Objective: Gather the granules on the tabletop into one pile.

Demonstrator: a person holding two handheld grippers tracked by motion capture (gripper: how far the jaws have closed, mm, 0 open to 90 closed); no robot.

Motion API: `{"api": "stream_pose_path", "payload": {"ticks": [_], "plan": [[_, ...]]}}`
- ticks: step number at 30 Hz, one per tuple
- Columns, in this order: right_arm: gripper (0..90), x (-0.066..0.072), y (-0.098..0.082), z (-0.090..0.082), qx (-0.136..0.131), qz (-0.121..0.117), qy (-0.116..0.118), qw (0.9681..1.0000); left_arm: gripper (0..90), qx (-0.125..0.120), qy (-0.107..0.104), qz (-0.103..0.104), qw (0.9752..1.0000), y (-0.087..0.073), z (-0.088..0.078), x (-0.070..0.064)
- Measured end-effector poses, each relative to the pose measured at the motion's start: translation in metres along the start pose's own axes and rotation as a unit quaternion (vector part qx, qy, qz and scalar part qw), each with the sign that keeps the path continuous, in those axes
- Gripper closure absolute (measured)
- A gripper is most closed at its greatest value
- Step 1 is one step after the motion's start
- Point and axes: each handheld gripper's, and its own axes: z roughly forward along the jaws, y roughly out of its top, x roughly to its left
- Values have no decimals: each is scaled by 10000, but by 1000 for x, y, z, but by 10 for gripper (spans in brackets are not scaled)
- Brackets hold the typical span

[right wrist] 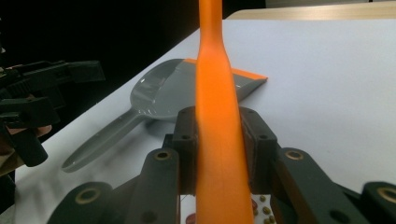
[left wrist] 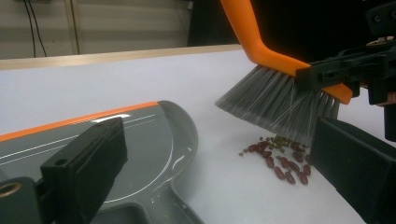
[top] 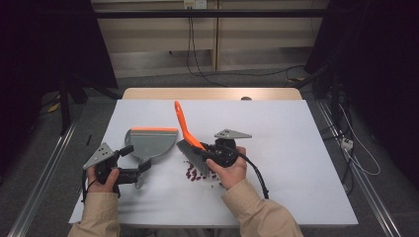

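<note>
Right gripper (top: 210, 154) clamps the orange brush (top: 189, 139), bristles down just behind the beans (top: 196, 175) on the table (top: 296, 138), ready to sweep. Left gripper (top: 141, 170), jaws spread beside the dustpan (top: 150, 140) handle, grips nothing.

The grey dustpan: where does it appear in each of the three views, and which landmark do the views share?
High view: the dustpan lies left of centre, its handle toward the left gripper.
Left gripper view: it is at lower left, partly behind a black jaw.
Right gripper view: it is left of centre, behind the brush.
Shared landmark: the orange-handled brush, clamped in the right gripper.
</note>
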Motion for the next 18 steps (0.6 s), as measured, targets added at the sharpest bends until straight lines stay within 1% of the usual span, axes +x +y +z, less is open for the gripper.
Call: {"api": "stream_pose_path", "payload": {"ticks": [2,4,6,11,12,15,16,17,18], "plan": [[714,3,-1,2,-20,20,-33,10000,40,-1,4,-14,10000,0,0,0],[714,7,-2,5,23,95,-4,10000,39,-4,0,-4,10000,0,0,0],[714,11,-4,8,72,92,18,9999,40,-3,-2,4,10000,0,0,0],[714,21,-15,17,90,333,90,9994,40,-4,1,1,10000,0,0,0],[714,23,-18,19,100,388,140,9991,40,-3,4,1,10000,0,0,0],[714,26,-24,27,218,472,33,9986,39,-17,7,-10,10000,0,0,0],[713,25,-25,29,234,433,-56,9988,40,-17,9,-10,10000,0,-1,0],[714,25,-26,31,236,461,-128,9986,40,-22,10,-7,10000,1,-1,0],[714,23,-26,31,254,425,-221,9985,39,-32,6,-7,10000,1,-1,1]]}}
